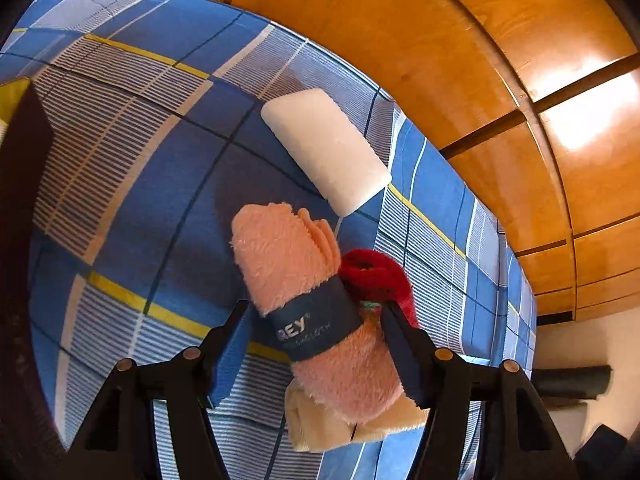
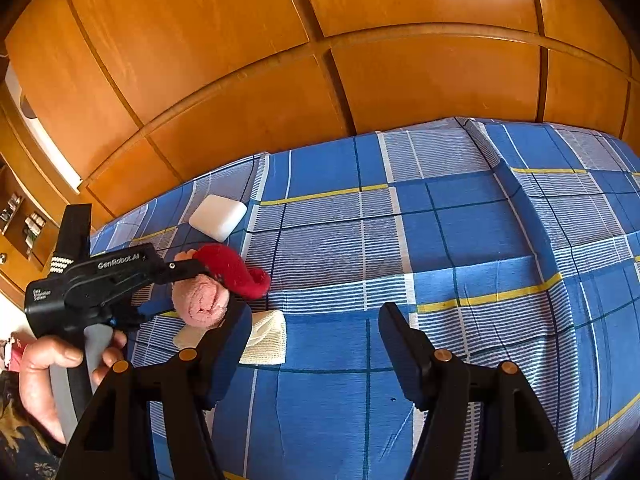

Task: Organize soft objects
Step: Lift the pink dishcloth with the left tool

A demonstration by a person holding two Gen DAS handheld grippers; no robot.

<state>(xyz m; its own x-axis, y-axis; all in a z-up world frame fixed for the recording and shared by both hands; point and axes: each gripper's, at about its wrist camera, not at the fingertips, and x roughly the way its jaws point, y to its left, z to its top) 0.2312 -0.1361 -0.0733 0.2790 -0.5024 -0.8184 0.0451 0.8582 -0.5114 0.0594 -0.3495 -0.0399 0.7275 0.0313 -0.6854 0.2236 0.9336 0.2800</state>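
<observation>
in the left wrist view, the left gripper (image 1: 316,356) is seen from behind, pointed down at a bed with a blue checked sheet (image 1: 132,184). a rolled pink towel (image 1: 304,292) with a dark blue paper band (image 1: 320,328) lies between the two fingers. the right finger (image 1: 404,356) is seen against the side of the roll, while a small gap is visible between the left finger (image 1: 228,356) and the band, so it cannot be told for sure if the roll is pressed. under the roll a cream cloth (image 1: 320,428) is spread on the sheet. a red soft object (image 1: 376,276) is placed just beside the roll, at its right. a white foam block (image 1: 324,148) is found further away, near the edge of the bed. behind the bed a wooden panelled wardrobe (image 1: 440,60) is seen.

in the right wrist view, the right gripper (image 2: 316,348) is held over the bare sheet (image 2: 460,240). its fingers stand wide apart and nothing is held between them. at the left, the left gripper (image 2: 208,280) is seen from the side, held by a hand (image 2: 52,368). its tips are placed around the pink towel (image 2: 200,300). the red object (image 2: 240,268) is touching the roll, the cream cloth (image 2: 264,340) lies below, and the white block (image 2: 218,216) is set behind them.
</observation>
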